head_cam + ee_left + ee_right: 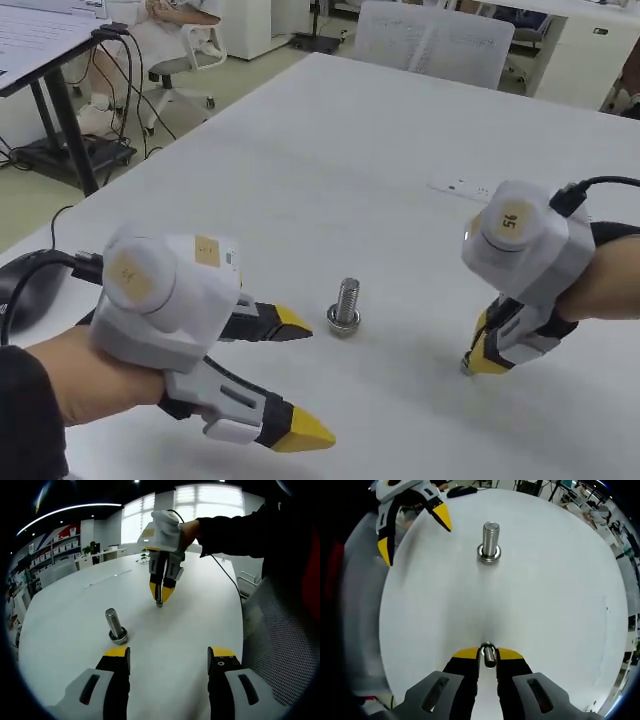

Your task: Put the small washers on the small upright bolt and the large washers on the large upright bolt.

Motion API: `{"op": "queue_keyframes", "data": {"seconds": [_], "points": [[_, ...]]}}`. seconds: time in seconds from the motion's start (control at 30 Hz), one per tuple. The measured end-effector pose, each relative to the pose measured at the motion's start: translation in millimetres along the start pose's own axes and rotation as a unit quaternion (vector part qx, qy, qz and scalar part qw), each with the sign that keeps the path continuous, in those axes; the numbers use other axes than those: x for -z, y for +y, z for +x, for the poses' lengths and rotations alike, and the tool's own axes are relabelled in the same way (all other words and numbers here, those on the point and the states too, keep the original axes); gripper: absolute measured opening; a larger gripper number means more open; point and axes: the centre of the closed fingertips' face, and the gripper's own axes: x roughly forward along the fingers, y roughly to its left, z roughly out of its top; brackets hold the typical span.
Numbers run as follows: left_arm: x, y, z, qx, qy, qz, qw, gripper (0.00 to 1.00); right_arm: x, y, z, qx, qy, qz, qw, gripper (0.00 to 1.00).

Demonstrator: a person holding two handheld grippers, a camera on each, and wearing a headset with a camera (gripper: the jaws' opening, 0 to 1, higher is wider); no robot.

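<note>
A large steel bolt (345, 306) stands upright in the middle of the white table (330, 150), with washers stacked round its base (489, 555). My left gripper (305, 378) is open just left of it, the bolt (115, 626) a little ahead of its left jaw. My right gripper (478, 362) points down at the table to the bolt's right, shut on a small steel bolt (490, 656) whose tip touches the tabletop (159, 603). In the right gripper view the large bolt (490, 535) stands straight ahead.
A white power strip (460, 187) lies on the table behind my right gripper. A grey chair (430, 40) stands at the far edge. A black mouse (25, 285) sits by the near left edge, and a desk with cables (60, 110) stands on the floor beyond.
</note>
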Motion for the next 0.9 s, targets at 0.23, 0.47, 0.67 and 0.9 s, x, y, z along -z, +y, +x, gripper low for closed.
{"op": "queue_keyframes", "data": {"seconds": [0.23, 0.47, 0.67, 0.9], "points": [[-0.1, 0.1, 0.0, 0.001, 0.0, 0.0, 1.0, 0.62, -0.7, 0.3, 0.0, 0.0, -0.002, -0.001, 1.0, 0.14], [0.3, 0.0, 0.3, 0.001, 0.001, 0.0, 1.0, 0.62, -1.5, -0.3, 0.6, 0.002, -0.007, -0.005, 1.0, 0.16], [0.2, -0.4, 0.6, 0.001, 0.001, 0.0, 1.0, 0.62, 0.2, -1.3, 1.6, 0.005, -0.011, -0.005, 0.9999, 0.19], [0.0, -2.5, 1.5, 0.004, 0.003, 0.001, 1.0, 0.62, 0.8, -1.3, -2.5, 0.009, -0.031, 0.007, 0.9995, 0.29]]}}
